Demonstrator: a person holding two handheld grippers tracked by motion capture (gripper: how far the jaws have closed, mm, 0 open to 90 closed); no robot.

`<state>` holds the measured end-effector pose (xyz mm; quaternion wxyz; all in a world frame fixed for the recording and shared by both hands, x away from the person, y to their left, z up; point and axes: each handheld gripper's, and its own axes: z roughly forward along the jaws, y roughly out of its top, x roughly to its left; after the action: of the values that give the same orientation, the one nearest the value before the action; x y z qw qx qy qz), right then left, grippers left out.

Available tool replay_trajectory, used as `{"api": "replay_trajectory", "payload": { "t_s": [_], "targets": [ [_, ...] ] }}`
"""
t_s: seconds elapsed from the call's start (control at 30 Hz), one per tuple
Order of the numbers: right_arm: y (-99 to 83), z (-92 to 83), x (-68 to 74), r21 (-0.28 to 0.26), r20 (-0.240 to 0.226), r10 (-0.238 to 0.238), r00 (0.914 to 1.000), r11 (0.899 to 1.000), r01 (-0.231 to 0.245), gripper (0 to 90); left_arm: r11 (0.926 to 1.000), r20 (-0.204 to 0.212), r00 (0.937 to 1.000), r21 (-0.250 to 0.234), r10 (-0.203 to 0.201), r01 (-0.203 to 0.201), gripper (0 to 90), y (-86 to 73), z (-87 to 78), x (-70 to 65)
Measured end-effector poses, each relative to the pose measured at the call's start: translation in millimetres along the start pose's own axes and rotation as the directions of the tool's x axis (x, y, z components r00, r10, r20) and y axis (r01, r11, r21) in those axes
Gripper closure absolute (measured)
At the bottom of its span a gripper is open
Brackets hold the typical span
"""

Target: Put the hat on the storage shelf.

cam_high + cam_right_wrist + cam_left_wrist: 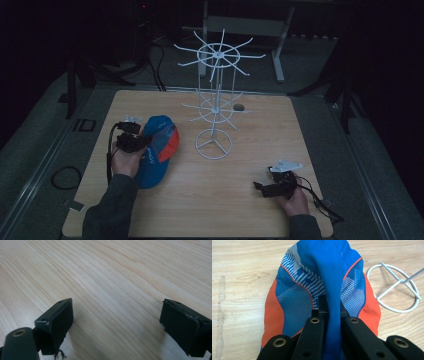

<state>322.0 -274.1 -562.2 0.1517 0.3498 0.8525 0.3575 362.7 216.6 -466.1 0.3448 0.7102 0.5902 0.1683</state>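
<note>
Pinching a fold of the blue-and-orange cap (pixel 332 290), the left gripper (pixel 131 140) has its jaws clamped tight on the crown fabric, the cap at the table's (pixel 240 200) left, just beside the white wire rack (pixel 214 100). The right gripper (pixel 274 186) rests with its 2 jaws wide apart, holding nothing. The step looks like lifting the cap; next, probably, it must be carried up to 1 of the rack's prongs.

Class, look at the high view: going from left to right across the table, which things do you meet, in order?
Left tongs → blue and orange cap → white wire rack → right tongs.
</note>
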Motion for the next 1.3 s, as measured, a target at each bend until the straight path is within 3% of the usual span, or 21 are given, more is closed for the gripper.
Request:
{"api": "replay_trajectory", "payload": {
  "t_s": [0.83,1.3],
  "targets": [
    [0.0,0.0,0.0,0.000,0.000,0.000,1.0000,1.000,0.000,11.5,0.9922,0.038,0.9986,-0.120,0.038,-0.033,89.9,12.0,-44.6,7.2],
    [0.0,0.0,0.0,0.000,0.000,0.000,1.0000,1.000,0.000,11.5,0.9804,0.071,0.9940,-0.185,0.083,-0.069,89.9,18.2,-65.0,3.0]
  ]
}}
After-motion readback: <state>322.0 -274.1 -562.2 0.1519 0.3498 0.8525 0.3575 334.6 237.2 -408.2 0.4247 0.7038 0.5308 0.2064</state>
